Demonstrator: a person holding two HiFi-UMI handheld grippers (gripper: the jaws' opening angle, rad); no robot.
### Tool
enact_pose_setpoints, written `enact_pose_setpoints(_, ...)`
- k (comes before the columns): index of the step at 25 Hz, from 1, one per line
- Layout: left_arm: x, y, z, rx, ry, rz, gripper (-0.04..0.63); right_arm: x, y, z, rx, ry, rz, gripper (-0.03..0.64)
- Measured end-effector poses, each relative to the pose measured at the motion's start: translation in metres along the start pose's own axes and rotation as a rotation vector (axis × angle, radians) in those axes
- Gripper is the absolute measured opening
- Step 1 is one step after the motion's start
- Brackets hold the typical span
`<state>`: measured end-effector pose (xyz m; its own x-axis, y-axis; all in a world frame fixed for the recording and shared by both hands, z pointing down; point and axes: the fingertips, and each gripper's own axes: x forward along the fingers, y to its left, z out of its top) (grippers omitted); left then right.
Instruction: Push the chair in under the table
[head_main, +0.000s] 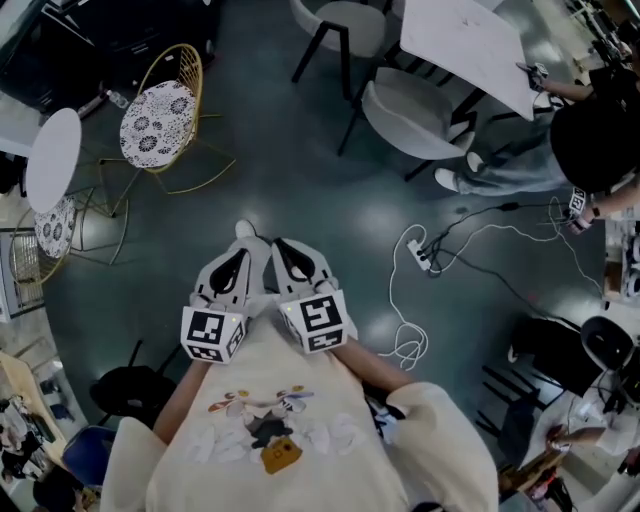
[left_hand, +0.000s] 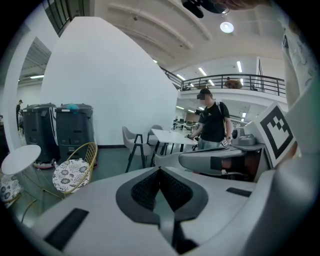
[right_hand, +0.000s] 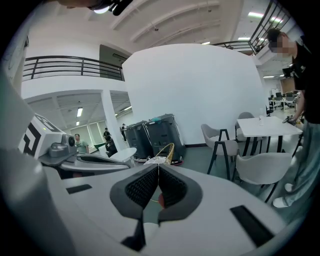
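A gold wire chair (head_main: 165, 112) with a flowered cushion stands pulled out from a small round white table (head_main: 52, 158) at the upper left, well ahead of me. My left gripper (head_main: 243, 235) and right gripper (head_main: 280, 245) hang side by side over the dark floor, both shut and empty, far short of the chair. In the left gripper view the shut gripper (left_hand: 160, 170) points past the chair (left_hand: 75, 167) and table (left_hand: 21, 157), which lie to its left. In the right gripper view the chair (right_hand: 162, 154) shows just above the closed gripper (right_hand: 158, 167).
A second flowered chair (head_main: 55, 225) sits by the round table. Grey chairs (head_main: 415, 115) and a white square table (head_main: 465, 40) stand at the upper right, with a person (head_main: 590, 140) beside them. A power strip and cables (head_main: 420, 255) lie on the floor to the right. Dark bins (left_hand: 55, 130) line the wall.
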<state>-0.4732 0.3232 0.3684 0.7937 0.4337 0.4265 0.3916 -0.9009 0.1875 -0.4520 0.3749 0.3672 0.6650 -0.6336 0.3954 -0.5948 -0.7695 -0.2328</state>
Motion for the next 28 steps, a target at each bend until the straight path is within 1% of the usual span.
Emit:
enact_pose_setpoints(4,0.037,0.025,0.024,-0.018,0.018,-0.023,0.009,0.033,-0.027,0.023,0.015,0.026,-0.037,0.008)
enact_pose_setpoints(7,0.063,0.05,0.037,-0.041,0.025,-0.038,0.009,0.063,-0.043,0.033,0.029,0.048,-0.061,0.008)
enact_pose_setpoints(10,0.085,0.093,0.064,-0.064,0.016,-0.051,0.009,0.109,-0.042,0.05,0.035,0.078,-0.067,0.008)
enact_pose_setpoints(13,0.108,0.141,0.098,-0.067,0.0,-0.061,0.009,0.161,-0.046,0.081,0.021,0.085,-0.08,0.008)
enact_pose_setpoints(16,0.12,0.183,0.125,-0.075,-0.01,-0.063,0.009,0.201,-0.046,0.11,0.016,0.092,-0.101,0.008)
enact_pose_setpoints(21,0.133,0.26,0.165,-0.106,-0.031,-0.051,0.009,0.271,-0.032,0.154,-0.005,0.094,-0.095,0.008)
enact_pose_setpoints(24,0.141,0.293,0.169,-0.136,-0.026,-0.042,0.009,0.305,-0.03,0.167,-0.015,0.11,-0.085,0.008)
enact_pose_setpoints(28,0.147,0.332,0.176,-0.196,-0.041,0.018,0.009,0.345,-0.024,0.18,-0.043,0.142,-0.025,0.008)
